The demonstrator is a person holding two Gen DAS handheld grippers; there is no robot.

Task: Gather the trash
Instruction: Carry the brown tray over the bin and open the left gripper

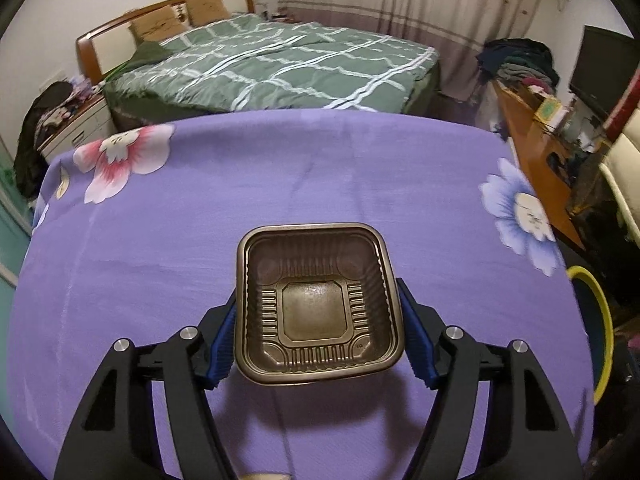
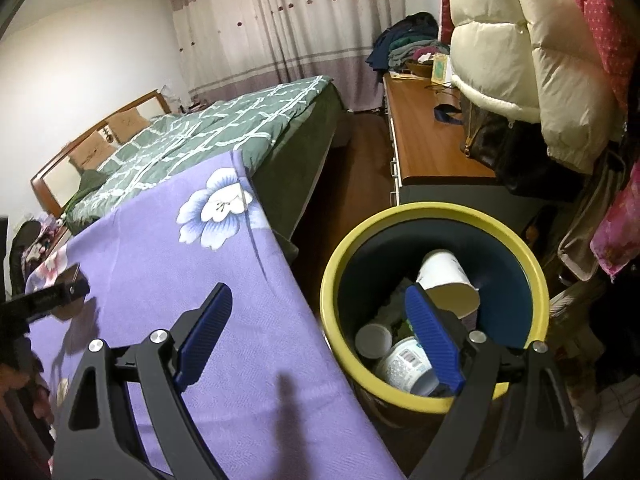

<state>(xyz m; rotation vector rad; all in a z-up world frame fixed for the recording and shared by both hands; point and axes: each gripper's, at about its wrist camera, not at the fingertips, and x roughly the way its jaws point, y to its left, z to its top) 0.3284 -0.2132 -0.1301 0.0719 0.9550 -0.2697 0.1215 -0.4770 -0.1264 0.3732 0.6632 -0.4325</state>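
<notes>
1. The brown plastic tray is bracketed by the left gripper, jaws set against its two sides, apparently gripping it for lifting.
2. The right gripper is held released and empty, straddling the tabletop's edge and the yellow-rimmed bin, where cups are already collected.
3. The tabletop is covered in purple floral cloth; a bed is seen beyond.

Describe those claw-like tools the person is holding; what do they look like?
Both match. The left gripper and right gripper each have two black plastic arms with cut-out slots, round silver bolts at the joints, and blue ribbed pads on the fingers. No cables or sleeves show.
</notes>
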